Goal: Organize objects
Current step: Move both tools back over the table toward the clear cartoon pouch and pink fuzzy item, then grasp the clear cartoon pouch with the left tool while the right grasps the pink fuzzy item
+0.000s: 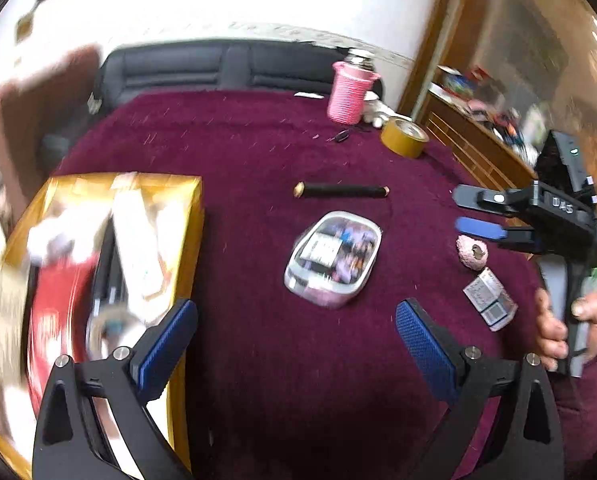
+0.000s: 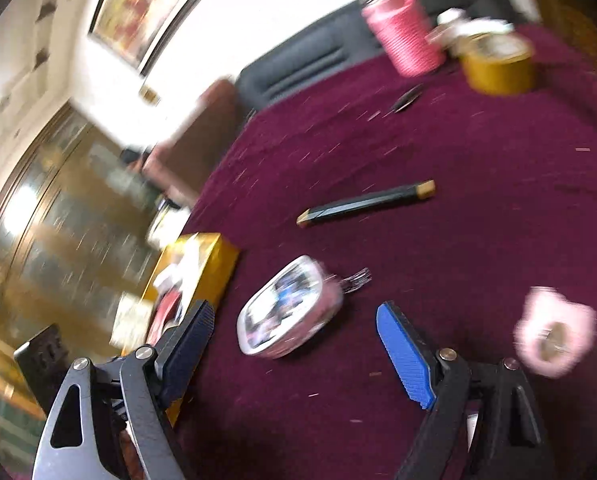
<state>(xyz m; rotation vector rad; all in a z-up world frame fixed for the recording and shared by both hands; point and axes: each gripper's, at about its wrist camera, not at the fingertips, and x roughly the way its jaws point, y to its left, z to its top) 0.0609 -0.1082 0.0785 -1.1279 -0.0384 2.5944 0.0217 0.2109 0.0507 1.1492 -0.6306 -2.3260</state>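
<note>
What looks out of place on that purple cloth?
Nothing spilled or broken. Small things just lie scattered: a black stick, a clear case and a pink fuzzy thing sit loose, outside the gold box.

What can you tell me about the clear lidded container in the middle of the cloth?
The clear lidded container is a rounded-rectangle box, seemingly plastic, with a transparent lid and a pinkish-white base. Colourful, mostly dark and purple contents show through the lid, too blurred to identify. It looks closed and lies flat on the maroon cloth, below the black stick and apart from it. Neither gripper touches it; in the right wrist view it lies ahead, between the open jaws.
</note>
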